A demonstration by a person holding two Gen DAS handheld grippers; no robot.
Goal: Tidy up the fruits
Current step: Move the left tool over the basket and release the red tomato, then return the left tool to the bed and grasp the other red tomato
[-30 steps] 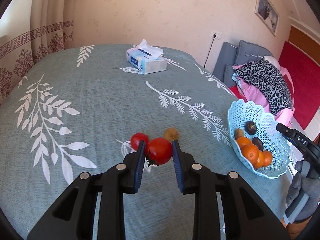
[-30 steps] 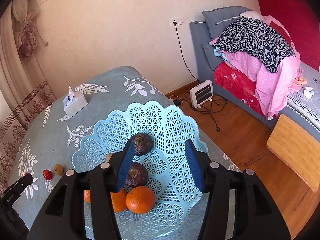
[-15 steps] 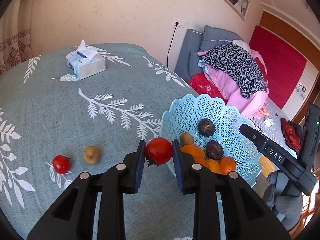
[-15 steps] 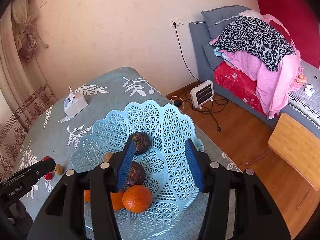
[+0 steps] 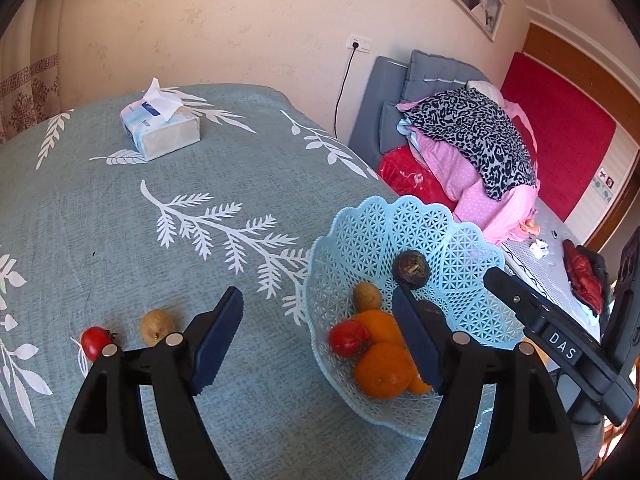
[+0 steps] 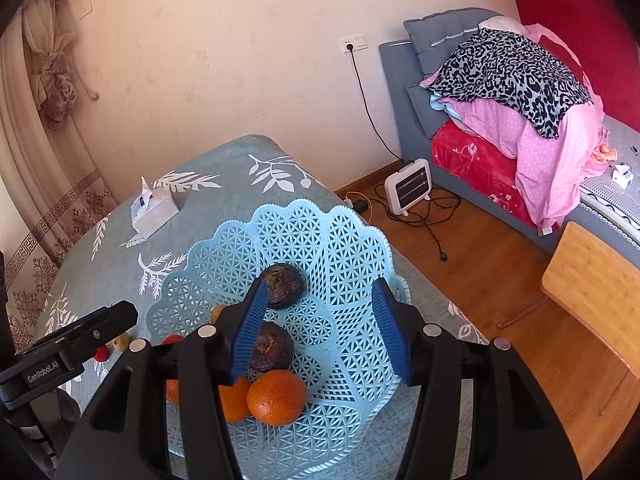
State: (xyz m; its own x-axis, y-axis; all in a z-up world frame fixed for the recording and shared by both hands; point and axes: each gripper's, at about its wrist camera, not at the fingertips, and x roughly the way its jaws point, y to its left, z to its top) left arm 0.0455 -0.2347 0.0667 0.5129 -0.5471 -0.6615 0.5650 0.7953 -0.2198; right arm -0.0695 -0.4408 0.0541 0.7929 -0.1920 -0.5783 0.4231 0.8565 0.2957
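The left gripper [image 5: 318,340] is wide open and holds nothing. Just in front of it, a bit to the right, a red tomato [image 5: 348,338] sits in the blue basket [image 5: 372,236]. The tomato touches an orange [image 5: 384,370] next to it. A small brown fruit [image 5: 366,295] and a dark round fruit [image 5: 411,269] lie farther back in the basket. To the left of this gripper, on the green cloth [image 5: 100,216], are one more tomato [image 5: 94,342] and a small brown fruit [image 5: 157,326]. They are close together, outside the basket. Far ahead on the cloth stands a tissue box [image 5: 162,130].

The right gripper [image 6: 320,334] is also open and holds nothing. It hangs over the basket [image 6: 340,240]. One dark fruit [image 6: 283,285] is just ahead of its left finger, and another dark fruit [image 6: 272,347] lies beside that finger. An orange [image 6: 277,397] sits lower down, near the gripper's left side.
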